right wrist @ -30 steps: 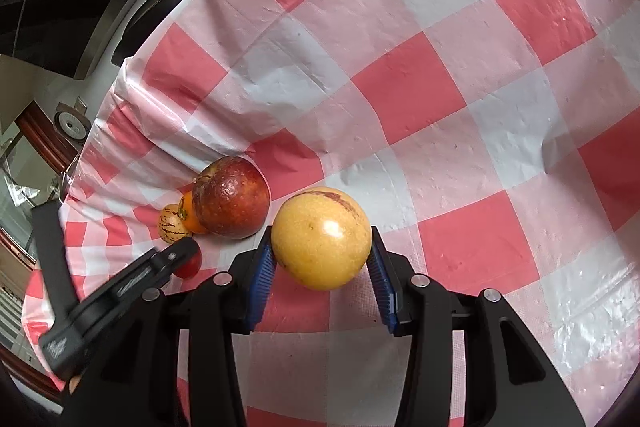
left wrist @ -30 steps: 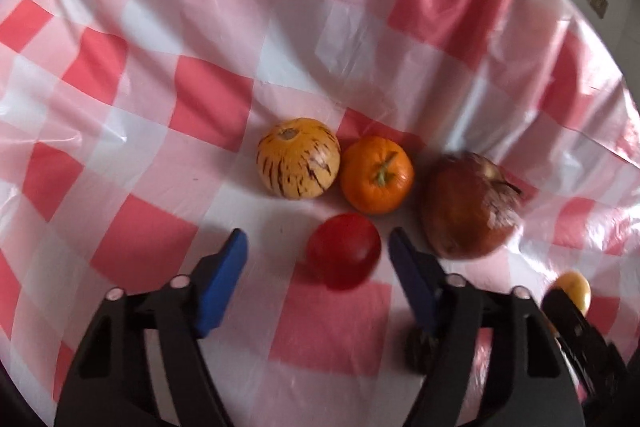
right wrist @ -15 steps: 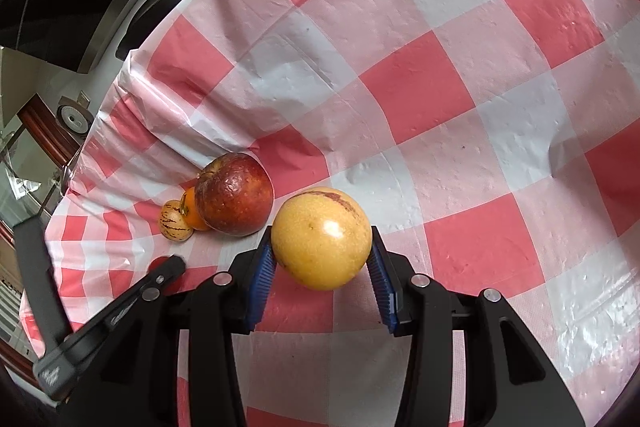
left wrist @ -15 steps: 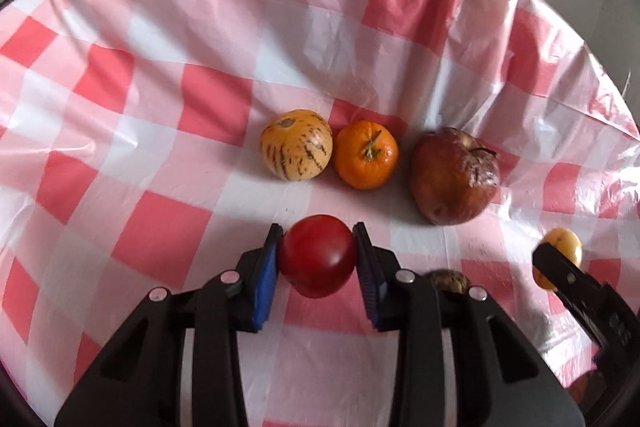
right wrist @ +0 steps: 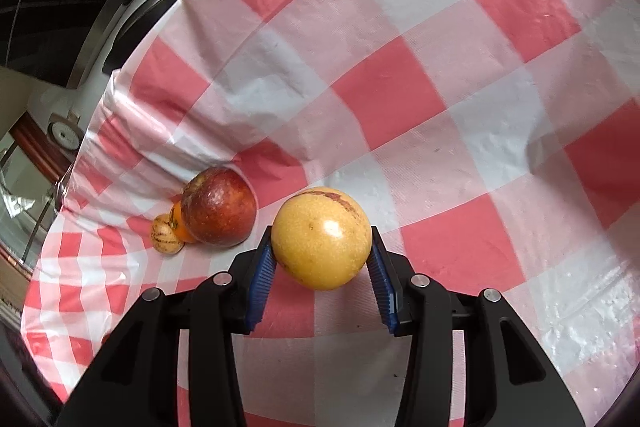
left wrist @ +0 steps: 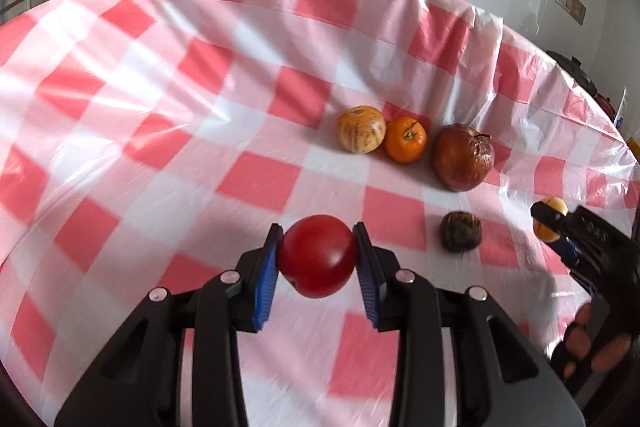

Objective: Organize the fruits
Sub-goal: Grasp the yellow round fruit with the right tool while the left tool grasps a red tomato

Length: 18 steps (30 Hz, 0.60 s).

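My left hand-held gripper (left wrist: 316, 257) has just clamped the red tomato (left wrist: 317, 255) and pulled it back from the fruit row; right hand-held gripper (right wrist: 320, 254) pinches the yellow fruit (right wrist: 321, 237).

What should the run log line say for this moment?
left gripper: shut on red tomato | right gripper: shut on yellow fruit | apple, orange: on cloth

The tablecloth (left wrist: 256, 183) looked like thin glossy plastic, creased and wrinkled toward twelve o'clock. The red tomato (left wrist: 317, 255) was smooth and shiny; the yellow fruit (right wrist: 321, 238) was glossy with fine speckles. At two o'clock, the apple (left wrist: 463, 157) looked dull and shrivelled. The dark brown fruit (left wrist: 460, 231) looked rough and matt. Ribbed blue pads (right wrist: 259, 277) lined matt black plastic fingers.
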Each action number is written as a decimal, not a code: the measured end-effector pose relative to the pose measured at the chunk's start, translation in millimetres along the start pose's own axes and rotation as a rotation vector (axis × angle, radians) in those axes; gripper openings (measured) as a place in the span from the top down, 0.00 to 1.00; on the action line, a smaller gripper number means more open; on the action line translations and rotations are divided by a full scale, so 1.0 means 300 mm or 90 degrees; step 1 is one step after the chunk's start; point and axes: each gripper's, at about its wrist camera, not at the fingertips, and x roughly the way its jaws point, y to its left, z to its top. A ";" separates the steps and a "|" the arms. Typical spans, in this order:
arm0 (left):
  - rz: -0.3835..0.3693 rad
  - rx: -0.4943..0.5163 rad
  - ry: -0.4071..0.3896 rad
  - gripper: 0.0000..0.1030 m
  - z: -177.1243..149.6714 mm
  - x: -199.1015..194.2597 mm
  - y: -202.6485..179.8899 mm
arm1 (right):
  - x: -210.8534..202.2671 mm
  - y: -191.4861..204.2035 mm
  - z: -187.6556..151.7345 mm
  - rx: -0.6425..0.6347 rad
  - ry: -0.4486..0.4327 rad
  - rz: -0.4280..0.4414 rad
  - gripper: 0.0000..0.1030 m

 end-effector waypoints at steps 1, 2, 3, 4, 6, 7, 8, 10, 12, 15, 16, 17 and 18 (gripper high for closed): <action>0.001 -0.004 -0.003 0.65 -0.016 -0.028 0.019 | -0.012 0.001 -0.007 0.004 -0.006 -0.012 0.57; 0.001 -0.006 -0.005 0.65 -0.016 -0.047 0.036 | -0.025 0.007 -0.018 -0.001 -0.009 -0.023 0.57; 0.003 -0.008 -0.008 0.65 -0.037 -0.072 0.051 | -0.036 0.016 -0.033 -0.006 -0.004 -0.028 0.57; 0.005 -0.008 -0.011 0.65 -0.053 -0.094 0.064 | -0.051 0.024 -0.065 -0.001 0.013 -0.028 0.57; 0.007 -0.010 -0.021 0.65 -0.093 -0.162 0.111 | -0.098 0.046 -0.146 0.007 0.039 -0.008 0.57; 0.007 -0.014 -0.028 0.65 -0.110 -0.195 0.136 | -0.127 0.065 -0.186 -0.002 0.042 -0.003 0.57; 0.010 -0.018 -0.035 0.65 -0.129 -0.229 0.163 | -0.150 0.080 -0.216 -0.011 0.045 0.001 0.57; 0.016 -0.023 -0.043 0.65 -0.164 -0.283 0.206 | -0.201 0.128 -0.302 -0.032 0.064 0.017 0.57; 0.019 -0.032 -0.051 0.65 -0.201 -0.340 0.255 | -0.236 0.173 -0.379 -0.048 0.081 0.025 0.57; 0.031 -0.031 -0.068 0.65 -0.267 -0.432 0.322 | -0.309 0.253 -0.518 -0.078 0.103 0.050 0.57; 0.033 -0.030 -0.070 0.65 -0.293 -0.466 0.349 | -0.326 0.273 -0.549 -0.087 0.107 0.058 0.57; 0.032 -0.033 -0.070 0.65 -0.310 -0.490 0.370 | -0.350 0.300 -0.593 -0.103 0.114 0.067 0.57; 0.033 -0.035 -0.070 0.65 -0.337 -0.528 0.407 | -0.368 0.321 -0.623 -0.116 0.118 0.073 0.57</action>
